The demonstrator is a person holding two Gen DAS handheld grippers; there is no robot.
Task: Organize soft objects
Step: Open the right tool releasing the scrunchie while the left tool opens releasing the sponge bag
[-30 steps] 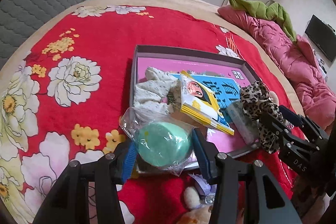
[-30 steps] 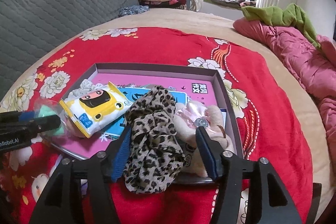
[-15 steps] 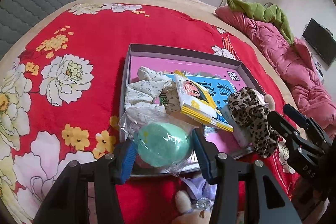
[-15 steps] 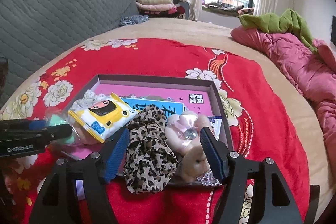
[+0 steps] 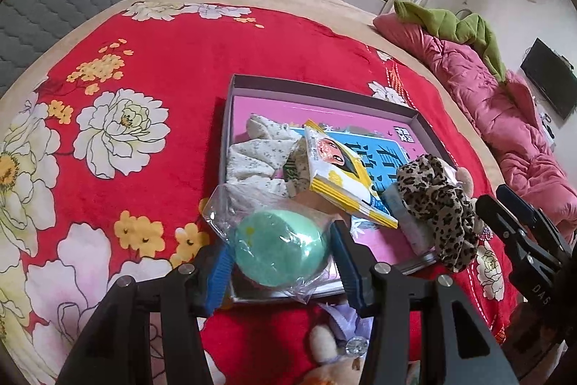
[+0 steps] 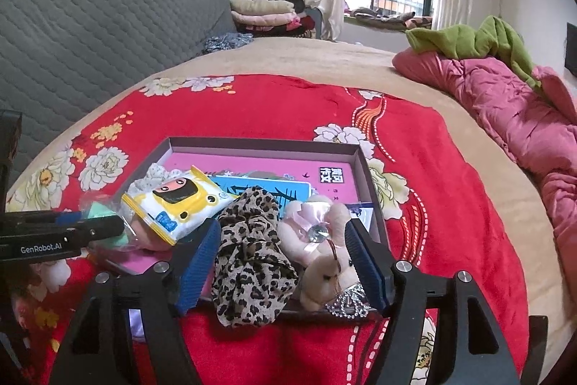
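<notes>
Soft objects sit gathered in a shallow grey box (image 5: 324,88) with a pink printed floor, lying on a red floral blanket (image 5: 173,60) spread over the bed.

Left gripper (image 5: 279,257): blue pads on either side of a mint-green egg-shaped sponge (image 5: 281,253) sealed in a clear plastic bag. Both pads appear pressed against the bag, though the crinkled film makes the contact on the left pad hard to confirm. Sponge sits over the box's near-left corner.

Right gripper (image 6: 281,262): jaws spread wide, not gripping. Between them lie a leopard-print scrunchie (image 6: 252,262) and a beige plush bear (image 6: 324,258) with a pink bow and a clear gem; bear touches or nearly touches the right pad. Scrunchie drapes over the box's near wall onto the blanket.

Other contents, left-wrist view: cream floral cloth (image 5: 256,154) in the left part of the box; yellow-and-white wipes packet (image 5: 339,168) with a cartoon face, tilted, resting partly on the cloth and partly on the blue panel of the box floor.

Outside the box, near edge: a lilac bow and part of another plush toy (image 5: 339,341) on the blanket, partly hidden by the left gripper.

Background: pink quilt (image 6: 505,103) along the bed's right side with a green garment (image 6: 468,40) on top.
</notes>
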